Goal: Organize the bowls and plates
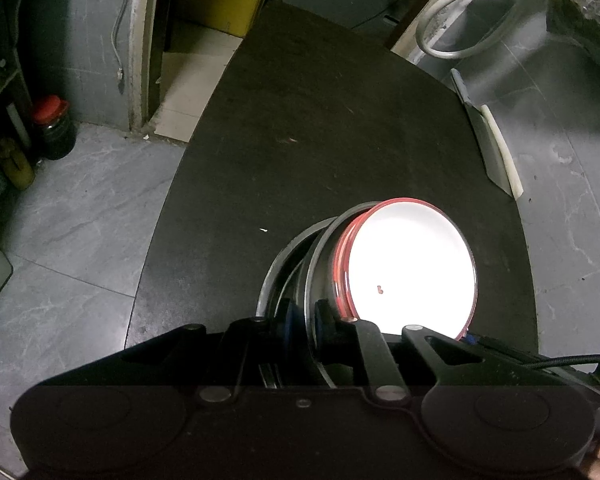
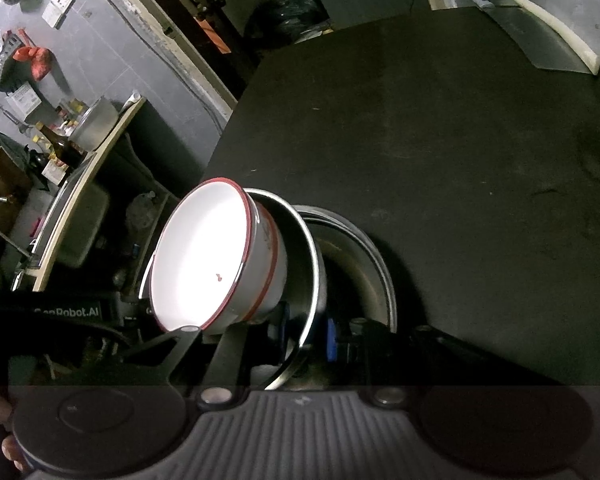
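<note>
A white enamel bowl with a red rim sits nested inside a steel bowl. Behind them is a wider steel plate on the dark table. My left gripper is shut on the steel bowl's rim, blue pads on either side of it. My right gripper is shut on the same rim from the opposite side. Each view shows the other gripper beyond the white bowl. I cannot tell whether the stack is off the table.
A cleaver lies at the table's far right edge. The grey tiled floor holds a red-lidded jar and bottles at left. A yellow box is beyond the table. A shelf with a pot is left.
</note>
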Available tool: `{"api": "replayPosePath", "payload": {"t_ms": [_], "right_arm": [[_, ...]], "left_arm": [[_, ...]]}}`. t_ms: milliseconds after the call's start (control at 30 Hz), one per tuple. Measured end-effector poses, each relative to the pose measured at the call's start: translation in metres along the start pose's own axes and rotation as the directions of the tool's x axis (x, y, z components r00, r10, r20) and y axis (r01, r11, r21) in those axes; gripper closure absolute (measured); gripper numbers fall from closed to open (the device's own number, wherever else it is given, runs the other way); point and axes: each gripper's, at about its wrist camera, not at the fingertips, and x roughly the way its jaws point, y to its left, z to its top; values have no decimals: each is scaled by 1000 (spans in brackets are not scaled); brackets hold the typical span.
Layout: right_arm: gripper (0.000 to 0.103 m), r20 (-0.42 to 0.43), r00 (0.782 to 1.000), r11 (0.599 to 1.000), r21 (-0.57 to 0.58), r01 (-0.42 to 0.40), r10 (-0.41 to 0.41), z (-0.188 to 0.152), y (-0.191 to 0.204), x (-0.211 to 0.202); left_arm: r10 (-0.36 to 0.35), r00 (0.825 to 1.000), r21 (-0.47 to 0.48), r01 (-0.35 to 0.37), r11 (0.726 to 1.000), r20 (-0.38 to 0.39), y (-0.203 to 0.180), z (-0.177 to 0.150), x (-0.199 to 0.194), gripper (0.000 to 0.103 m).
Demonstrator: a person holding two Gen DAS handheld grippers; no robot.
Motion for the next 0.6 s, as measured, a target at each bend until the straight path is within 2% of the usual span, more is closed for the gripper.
{"api": "replayPosePath", "payload": {"t_ms": [333,600], "right_arm": [[81,3,999,998,-30,47,-47,0,8,-2],[78,6,996,994,-57,94,-94,-3,18,-5]], "left_arm": [[19,1000,50,-20,999,14,-6,0,0,89],[33,999,81,-35,996,26,-10,-3,-1,89]]}}
